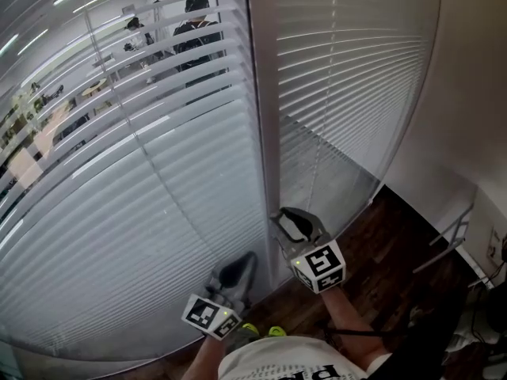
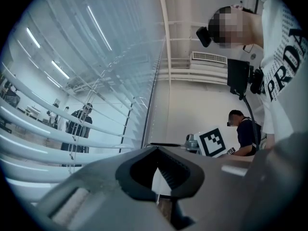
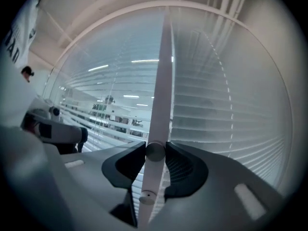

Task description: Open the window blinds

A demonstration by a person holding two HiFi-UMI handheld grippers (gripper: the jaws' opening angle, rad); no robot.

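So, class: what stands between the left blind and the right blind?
A pale upright post stands between the left blind and the right blind, plain in the head view. The right gripper grips a white rod.

Dark wooden floor (image 1: pixel 396 244) meets the white wall (image 1: pixel 467 93); grey metal bars (image 1: pixel 458 232) stand beside that wall.
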